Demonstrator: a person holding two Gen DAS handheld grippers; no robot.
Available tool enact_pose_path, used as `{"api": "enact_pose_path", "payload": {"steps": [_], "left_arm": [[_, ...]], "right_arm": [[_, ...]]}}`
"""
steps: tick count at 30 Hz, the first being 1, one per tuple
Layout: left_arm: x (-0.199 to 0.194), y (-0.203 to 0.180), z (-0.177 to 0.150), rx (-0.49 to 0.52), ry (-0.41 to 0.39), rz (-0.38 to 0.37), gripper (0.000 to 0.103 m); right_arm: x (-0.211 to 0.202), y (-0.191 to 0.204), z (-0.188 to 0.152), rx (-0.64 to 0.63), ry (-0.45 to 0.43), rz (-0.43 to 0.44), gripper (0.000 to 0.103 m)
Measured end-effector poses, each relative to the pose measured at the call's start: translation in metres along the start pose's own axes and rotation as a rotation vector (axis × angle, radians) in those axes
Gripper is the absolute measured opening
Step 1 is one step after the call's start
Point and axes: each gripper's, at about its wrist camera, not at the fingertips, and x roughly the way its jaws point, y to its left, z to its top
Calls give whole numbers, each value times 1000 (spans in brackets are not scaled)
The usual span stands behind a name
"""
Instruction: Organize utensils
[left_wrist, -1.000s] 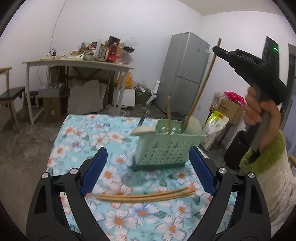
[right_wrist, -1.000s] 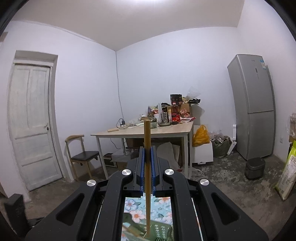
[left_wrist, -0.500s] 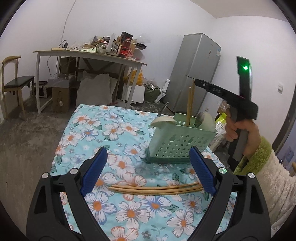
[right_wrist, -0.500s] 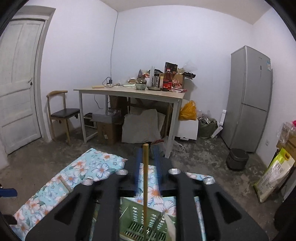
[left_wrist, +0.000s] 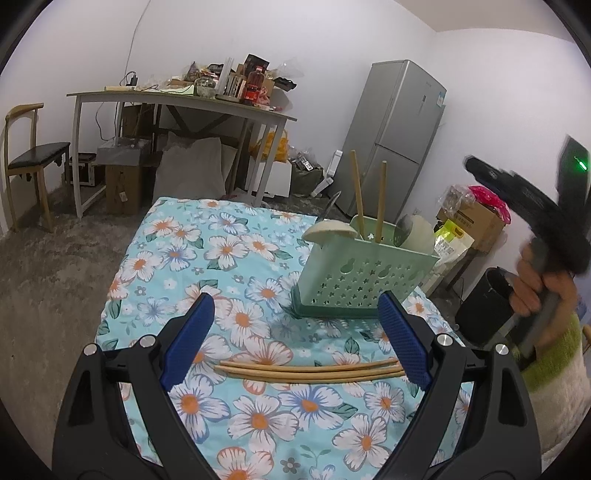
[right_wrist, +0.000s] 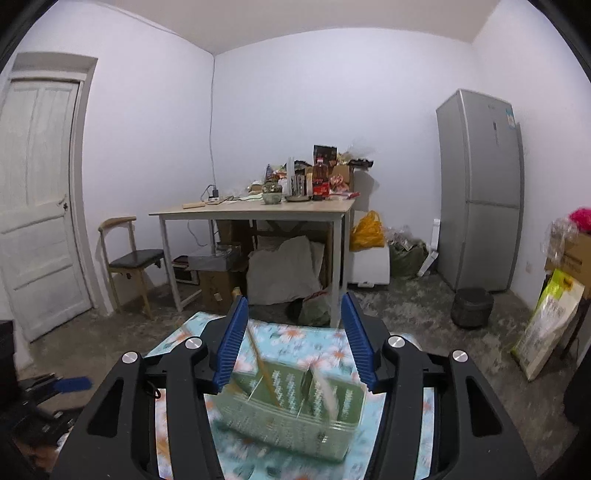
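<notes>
A pale green perforated basket (left_wrist: 364, 280) stands on the floral cloth (left_wrist: 177, 236). Two wooden chopsticks (left_wrist: 357, 199) stand upright in it beside pale spoon heads (left_wrist: 328, 230). Several more chopsticks (left_wrist: 310, 371) lie on the cloth, just in front of my left gripper (left_wrist: 295, 299), which is open wide and holds nothing. My right gripper (right_wrist: 294, 299) hovers over the basket (right_wrist: 295, 424) with its jaws opening. A chopstick (right_wrist: 264, 369) leans loose in the basket below the blue pads, and neither pad touches it. In the left wrist view a hand holds that right gripper (left_wrist: 517, 192) to the right of the basket.
Behind the cloth stands a cluttered table (left_wrist: 177, 99) with boxes under it. A chair (left_wrist: 33, 155) is at the left and a grey fridge (left_wrist: 399, 140) at the right. A black bin (left_wrist: 484, 302) and cardboard boxes sit off the cloth's right edge. A white door (right_wrist: 37, 199) is at the far left.
My right gripper was shut on a chopstick; its jaws have parted and the chopstick now stands in the basket. The gripper came down toward the basket. The left gripper sank slightly.
</notes>
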Motion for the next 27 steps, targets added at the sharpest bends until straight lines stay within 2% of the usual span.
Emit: {"api": "enact_pose_path", "payload": {"steps": [5,9,13,16,17,21,23,25,27], "left_arm": [[8,-1,-4,-14,26,8,86],[17,0,-9,-33,58,16,86],[29,3,-16,-65,109,20,86],[41,11,-23,-127,164,4,86],[45,14,-26,-154,181,-6,86],[62,32,-41,-313,262,-80,67],[76,48,-55,-452,319,-132,56],[91,63,-71,-595,369,-188,53],[102,74,-84,-701,401,-208,47]], "right_arm": [[-14,1,-48,74,93,23,52],[-10,9,-96,84,236,27,52],[-5,17,-132,110,333,46,52],[-3,18,-157,141,395,54,52],[-3,19,-162,151,409,58,52],[-1,17,-180,186,453,69,52],[0,15,-179,189,457,69,52],[0,10,-178,201,457,73,52],[0,7,-179,210,455,76,52]]}}
